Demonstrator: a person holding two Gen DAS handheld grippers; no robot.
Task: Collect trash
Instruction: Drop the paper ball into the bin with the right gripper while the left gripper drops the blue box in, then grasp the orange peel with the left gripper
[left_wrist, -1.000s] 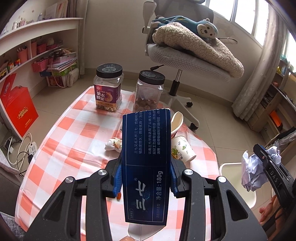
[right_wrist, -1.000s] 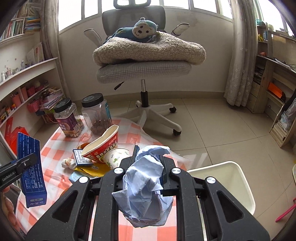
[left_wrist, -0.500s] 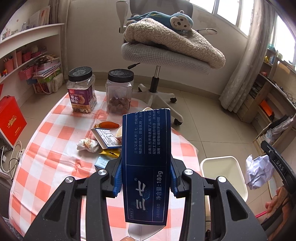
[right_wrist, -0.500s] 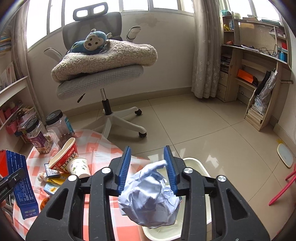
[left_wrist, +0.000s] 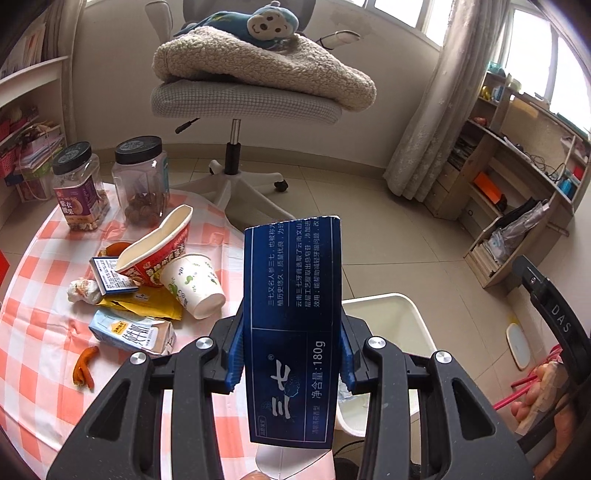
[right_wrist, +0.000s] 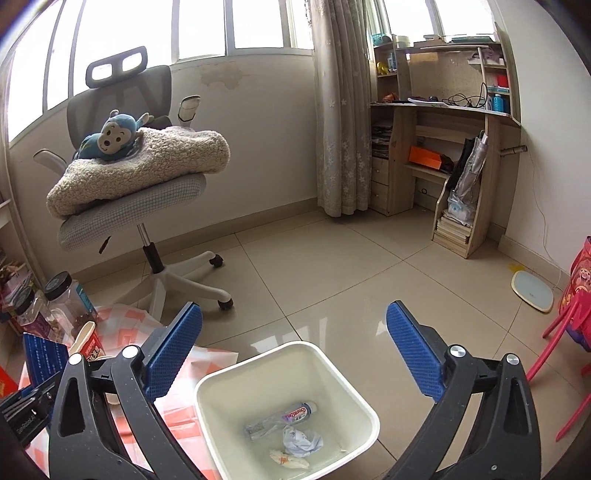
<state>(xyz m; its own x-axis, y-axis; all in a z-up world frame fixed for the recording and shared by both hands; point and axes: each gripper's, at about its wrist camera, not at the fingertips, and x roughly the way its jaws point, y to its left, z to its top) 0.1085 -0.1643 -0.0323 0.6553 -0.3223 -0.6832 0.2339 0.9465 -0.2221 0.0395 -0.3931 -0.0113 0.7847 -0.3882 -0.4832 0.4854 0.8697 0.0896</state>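
My left gripper (left_wrist: 291, 349) is shut on a tall dark blue carton (left_wrist: 293, 325), held upright over the table's right edge beside the white bin (left_wrist: 402, 306). My right gripper (right_wrist: 293, 350) hangs above the white bin (right_wrist: 221, 380), its jaws opening wide with nothing between them. In the bin lie a crumpled blue-white paper ball (right_wrist: 301, 441), a squashed tube (right_wrist: 280, 417) and a small wrapper (right_wrist: 288, 459). On the checked tablecloth (left_wrist: 33, 354) lie a noodle cup (left_wrist: 159, 251), a paper cup (left_wrist: 194, 284), a milk carton (left_wrist: 131, 332), a small box (left_wrist: 109, 278) and wrappers.
Two black-lidded jars (left_wrist: 110, 184) stand at the table's far side. A grey office chair (right_wrist: 133, 184) with a blanket and a toy monkey sits beyond on the tiled floor. A wooden shelf unit (right_wrist: 443, 147) lines the right wall, with a red chair (right_wrist: 561, 332) near it.
The right gripper swung right over the bin and its jaws spread; the crumpled paper dropped from them into the bin. The left gripper swung right with the blue carton, toward the bin.
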